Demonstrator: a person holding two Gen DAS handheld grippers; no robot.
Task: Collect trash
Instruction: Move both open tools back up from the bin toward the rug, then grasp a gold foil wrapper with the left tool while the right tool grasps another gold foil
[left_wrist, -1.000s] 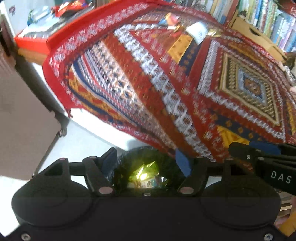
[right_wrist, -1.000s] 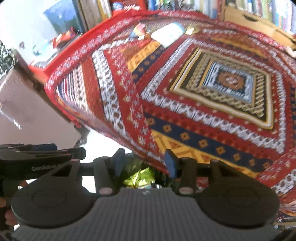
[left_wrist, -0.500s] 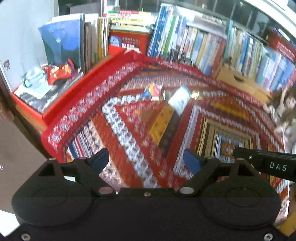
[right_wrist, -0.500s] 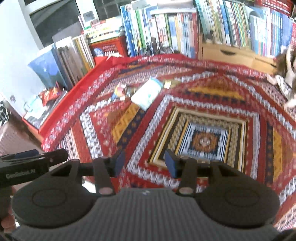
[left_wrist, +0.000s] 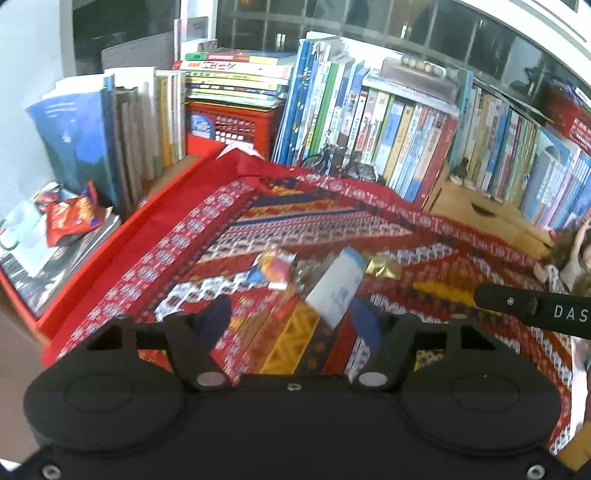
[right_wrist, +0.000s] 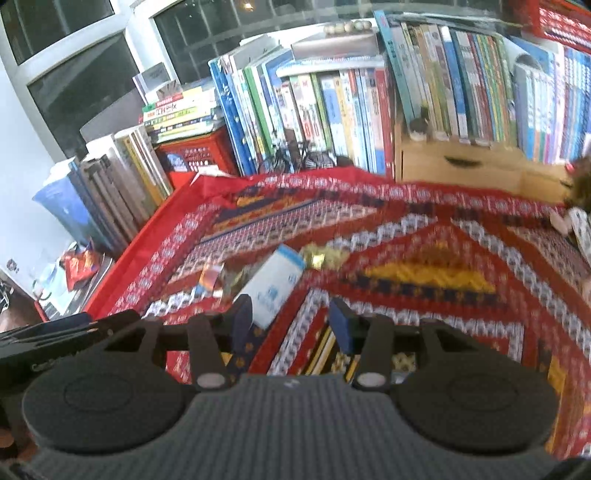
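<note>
A: Report your tools.

B: Your left gripper (left_wrist: 291, 317) was closing with nothing between its jaws. Your right gripper (right_wrist: 291, 321) stood spread, also empty.

A: And the trash?

B: A white-and-blue packet (left_wrist: 338, 290) lay on the patterned cloth (left_wrist: 424, 236), with a gold wrapper (left_wrist: 382, 267) and a colourful wrapper (left_wrist: 275, 269) just beside it, ahead of both tools.

Your right gripper (right_wrist: 291, 321) hangs above the red patterned woven cloth (right_wrist: 424, 258), its blue-padded jaws apart with nothing between them. Just beyond the fingertips lies a white and blue rectangular packet (right_wrist: 275, 282), with crumpled gold foil wrappers (right_wrist: 323, 256) touching its far end and a small colourful wrapper (right_wrist: 210, 277) to its left. Upright books (right_wrist: 332, 107) line the back.
</note>
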